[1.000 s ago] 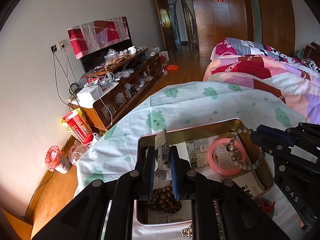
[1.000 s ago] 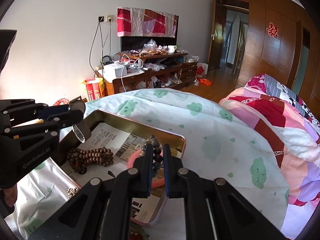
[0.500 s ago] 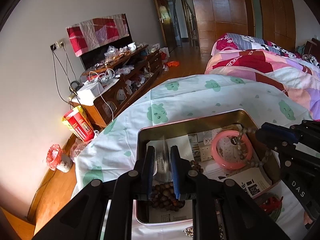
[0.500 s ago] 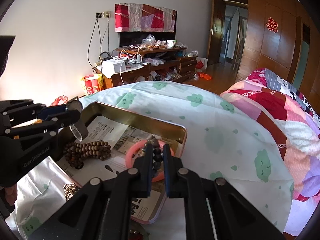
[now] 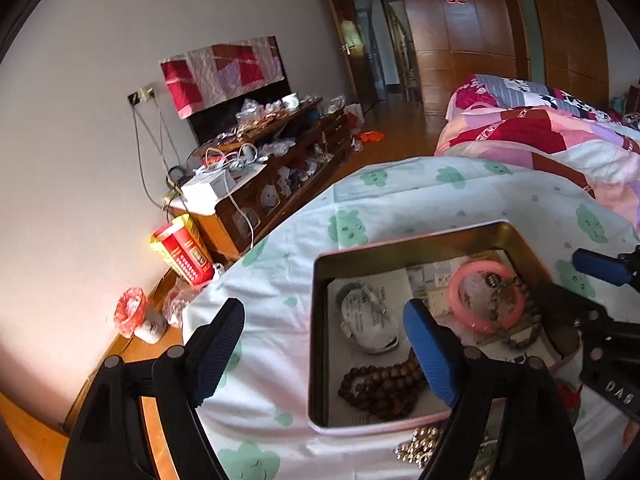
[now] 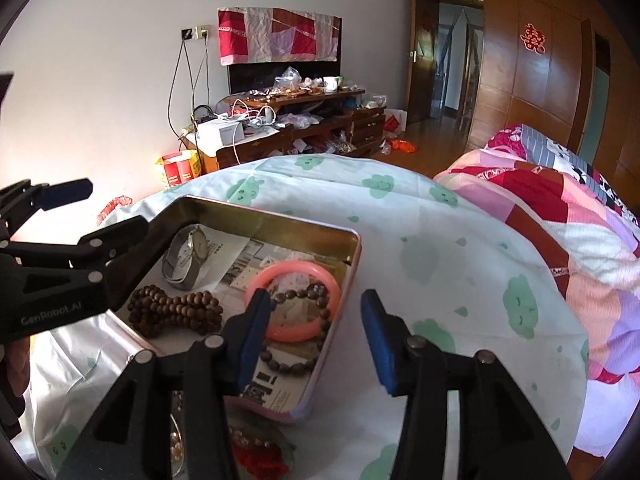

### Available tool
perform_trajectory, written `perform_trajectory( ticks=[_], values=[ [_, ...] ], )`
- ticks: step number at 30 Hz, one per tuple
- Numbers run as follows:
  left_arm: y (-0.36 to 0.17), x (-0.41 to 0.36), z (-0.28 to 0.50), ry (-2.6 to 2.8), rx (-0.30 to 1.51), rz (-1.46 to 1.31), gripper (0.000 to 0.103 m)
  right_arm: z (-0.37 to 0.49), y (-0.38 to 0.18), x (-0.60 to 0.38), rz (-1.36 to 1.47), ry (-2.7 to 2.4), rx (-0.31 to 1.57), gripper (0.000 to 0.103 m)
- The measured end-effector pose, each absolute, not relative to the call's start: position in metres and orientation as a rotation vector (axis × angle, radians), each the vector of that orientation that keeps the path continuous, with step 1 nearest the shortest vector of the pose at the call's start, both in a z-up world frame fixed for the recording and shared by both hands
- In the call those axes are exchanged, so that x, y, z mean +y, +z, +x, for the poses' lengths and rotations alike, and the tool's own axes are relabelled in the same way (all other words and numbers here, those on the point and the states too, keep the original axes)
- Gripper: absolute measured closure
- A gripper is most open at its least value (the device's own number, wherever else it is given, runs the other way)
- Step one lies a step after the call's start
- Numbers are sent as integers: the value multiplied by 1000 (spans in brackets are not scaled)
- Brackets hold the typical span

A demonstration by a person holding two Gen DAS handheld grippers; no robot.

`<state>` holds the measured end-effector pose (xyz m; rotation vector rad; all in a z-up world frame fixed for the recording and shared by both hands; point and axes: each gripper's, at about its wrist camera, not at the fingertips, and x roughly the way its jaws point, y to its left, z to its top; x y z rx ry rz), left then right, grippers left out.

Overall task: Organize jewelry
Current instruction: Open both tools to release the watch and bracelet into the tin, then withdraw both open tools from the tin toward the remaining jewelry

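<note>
Both grippers stand wide open and hold nothing: the left gripper (image 5: 324,346) straddles the near left wall of the tin tray (image 5: 416,245), the right gripper (image 6: 316,332) its right wall. Inside the tray lie a silver watch (image 6: 188,258), a heap of brown wooden beads (image 6: 172,312), and a pink bangle (image 6: 294,300) with a dark bead bracelet (image 6: 304,332) draped across it. Gold beads (image 5: 420,446) outside the tray's near edge are partly hidden by the left gripper.
</note>
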<state>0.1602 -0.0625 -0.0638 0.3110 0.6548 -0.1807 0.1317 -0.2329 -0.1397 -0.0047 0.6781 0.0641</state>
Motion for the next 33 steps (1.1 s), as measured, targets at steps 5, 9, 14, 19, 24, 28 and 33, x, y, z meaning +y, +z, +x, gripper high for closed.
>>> perform_trajectory(
  ticks=[5,9,14,19,24,28,33],
  values=[
    [-66,-49,141,-157,653,291,21,120,-141,-238,10,49,685,53],
    [-73,-35,120,-144,673,247,21,105,-143,-240,20,47,684,53],
    [-90,-21,88,-120,703,215,21,80,-149,-240,26,44,690,49],
    [-105,-24,75,-139,744,217,21,63,-162,-238,35,52,721,49],
    [-110,-37,71,-164,748,247,21,59,-174,-239,41,53,750,49],
    [-115,-38,73,-162,763,246,21,59,-174,-242,50,52,750,49],
    [-115,-39,68,-165,764,237,21,59,-175,-239,47,73,759,49]
  ],
)
